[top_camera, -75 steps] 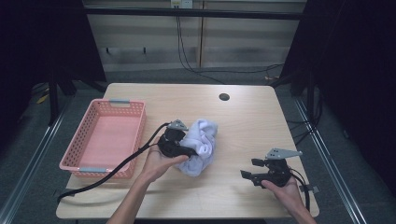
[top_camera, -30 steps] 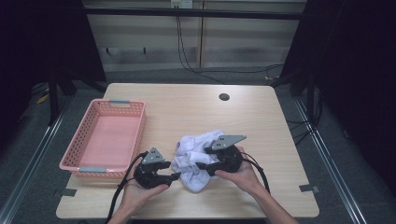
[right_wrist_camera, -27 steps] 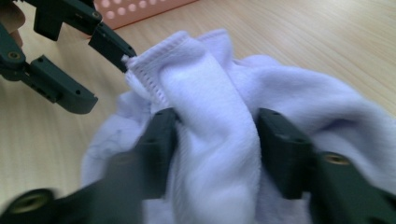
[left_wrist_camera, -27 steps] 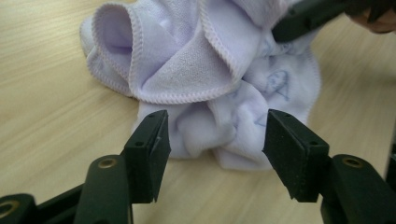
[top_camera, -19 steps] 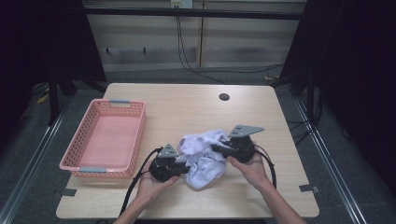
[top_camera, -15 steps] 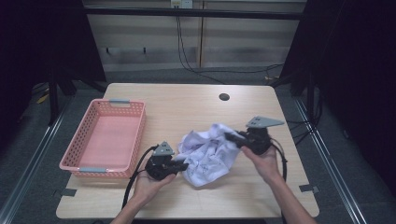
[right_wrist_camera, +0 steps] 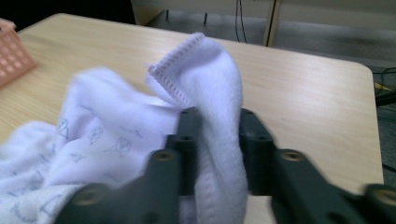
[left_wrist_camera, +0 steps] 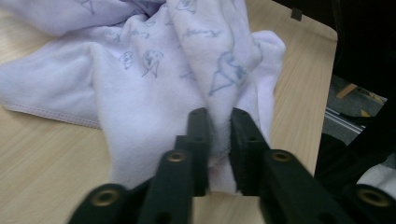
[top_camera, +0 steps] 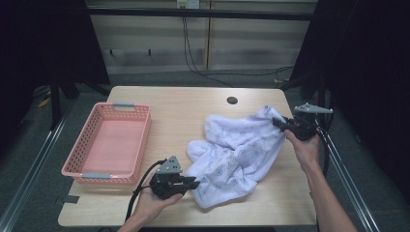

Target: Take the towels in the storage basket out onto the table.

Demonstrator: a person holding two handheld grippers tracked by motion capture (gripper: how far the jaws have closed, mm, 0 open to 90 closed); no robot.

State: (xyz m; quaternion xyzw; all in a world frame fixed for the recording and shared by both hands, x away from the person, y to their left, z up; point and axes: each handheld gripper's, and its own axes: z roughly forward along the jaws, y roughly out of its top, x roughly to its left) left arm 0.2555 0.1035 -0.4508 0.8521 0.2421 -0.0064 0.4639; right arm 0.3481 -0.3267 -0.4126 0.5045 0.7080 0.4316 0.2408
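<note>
Cloth first: a white terry towel with a faint blue printed pattern (top_camera: 237, 154) lies stretched across the right half of the light wooden table (top_camera: 183, 108), running from the near middle toward the far right edge. The left gripper (top_camera: 189, 182) sits at the towel's near left corner, low over the table, held by the person's left hand (top_camera: 152, 203). In the left gripper view, its black fingers (left_wrist_camera: 200, 140) pinch a bunched fold of the towel (left_wrist_camera: 154, 79), with cloth squeezed in the narrow gap between them; the jaws have just been opening a little, yet the fold is caught between the pads. The right gripper (top_camera: 279, 123) is at the far right end, lifted above the table, held by the right hand (top_camera: 302, 147). Its fingers (right_wrist_camera: 189, 140) clamp a thick hemmed corner of the towel (right_wrist_camera: 205, 74), which stands up above them; these jaws have also just been opening somewhat, with the cloth between them. A pink plastic basket (top_camera: 77, 162) stands at the left side of the table, well apart from the towel. A small dark round hole (top_camera: 232, 100) shows in the table's far part.
</note>
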